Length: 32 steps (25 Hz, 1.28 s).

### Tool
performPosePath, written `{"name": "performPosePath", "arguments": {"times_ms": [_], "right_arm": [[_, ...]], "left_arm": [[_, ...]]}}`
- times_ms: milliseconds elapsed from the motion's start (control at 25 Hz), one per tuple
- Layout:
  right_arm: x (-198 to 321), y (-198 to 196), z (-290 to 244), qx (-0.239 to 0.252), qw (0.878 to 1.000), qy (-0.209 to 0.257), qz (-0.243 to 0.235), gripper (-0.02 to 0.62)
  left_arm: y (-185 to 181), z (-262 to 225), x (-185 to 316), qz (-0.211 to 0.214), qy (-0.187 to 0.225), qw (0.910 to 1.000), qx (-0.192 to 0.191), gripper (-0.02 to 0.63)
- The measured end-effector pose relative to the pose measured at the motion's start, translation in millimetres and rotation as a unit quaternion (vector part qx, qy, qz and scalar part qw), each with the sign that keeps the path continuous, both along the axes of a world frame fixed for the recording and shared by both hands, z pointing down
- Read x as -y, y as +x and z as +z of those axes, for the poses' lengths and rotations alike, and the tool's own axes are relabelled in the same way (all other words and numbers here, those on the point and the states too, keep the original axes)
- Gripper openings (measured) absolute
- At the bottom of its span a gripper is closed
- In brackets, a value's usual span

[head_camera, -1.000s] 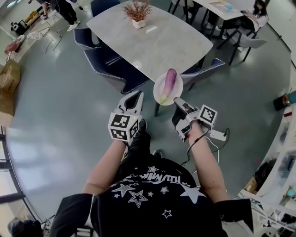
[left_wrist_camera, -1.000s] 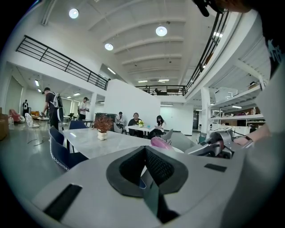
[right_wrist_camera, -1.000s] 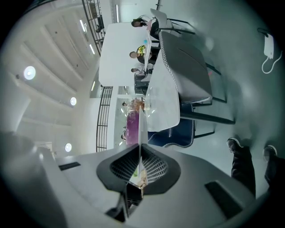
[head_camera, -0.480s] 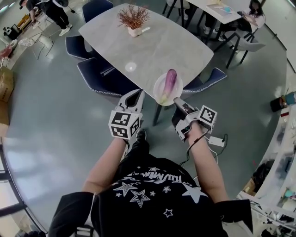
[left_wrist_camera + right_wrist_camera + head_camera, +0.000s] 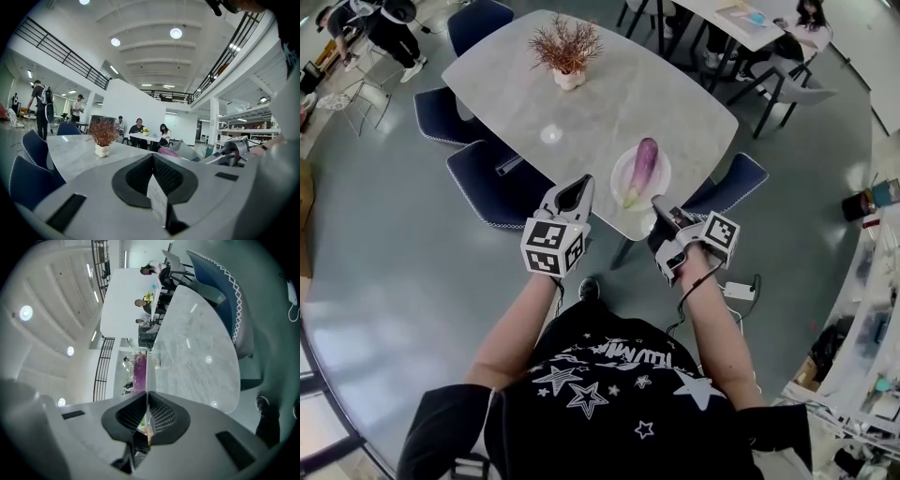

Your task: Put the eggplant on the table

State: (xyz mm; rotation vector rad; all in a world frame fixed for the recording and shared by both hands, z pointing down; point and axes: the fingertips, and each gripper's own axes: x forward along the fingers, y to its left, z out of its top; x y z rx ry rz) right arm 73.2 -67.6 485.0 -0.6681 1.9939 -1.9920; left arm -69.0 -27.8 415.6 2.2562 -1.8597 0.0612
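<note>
A purple eggplant (image 5: 644,161) lies on a round white plate (image 5: 619,178). My right gripper (image 5: 659,204) is shut on the plate's near rim and holds it over the near edge of the grey marble table (image 5: 609,94). The right gripper view shows the plate (image 5: 150,371) edge-on between the jaws of my right gripper (image 5: 147,401), with the eggplant (image 5: 139,373) behind them and the table (image 5: 197,357) beyond. My left gripper (image 5: 575,190) is shut on nothing, left of the plate. Its own view shows the left gripper (image 5: 152,157), the eggplant (image 5: 167,151) and the table (image 5: 79,154).
A white pot of dried reddish plants (image 5: 567,49) stands at the table's far end. Blue chairs (image 5: 492,183) (image 5: 727,183) flank the near corner. A power strip (image 5: 736,291) lies on the floor at right. People sit at a farther table (image 5: 797,28).
The table has come closer in the head view. The plate with the eggplant, held ahead of the near edge before, now hangs over the tabletop's near edge. Both grippers keep their grip state.
</note>
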Motion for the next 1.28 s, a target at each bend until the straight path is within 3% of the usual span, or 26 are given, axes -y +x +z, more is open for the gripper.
{"name": "performPosePath", "arguments": {"times_ms": [240, 760, 1280], "right_arm": [[58.5, -43.4, -3.9, -0.008, 1.000, -0.001, 0.030, 0.020], [63.9, -34.6, 17.1, -0.019, 0.999, 0.001, 0.037, 0.020], [182.7, -81.9, 25.6, -0.011, 0.999, -0.018, -0.040, 0.020]], "left_arm": [[-49.3, 5.3, 55.7, 0.026, -0.011, 0.9996, -0.003, 0.008], [-38.0, 29.2, 58.8, 0.037, -0.012, 0.9992, -0.012, 0.008], [-72.6, 27.1, 150.1, -0.049, -0.035, 0.9982, -0.004, 0.008]]}}
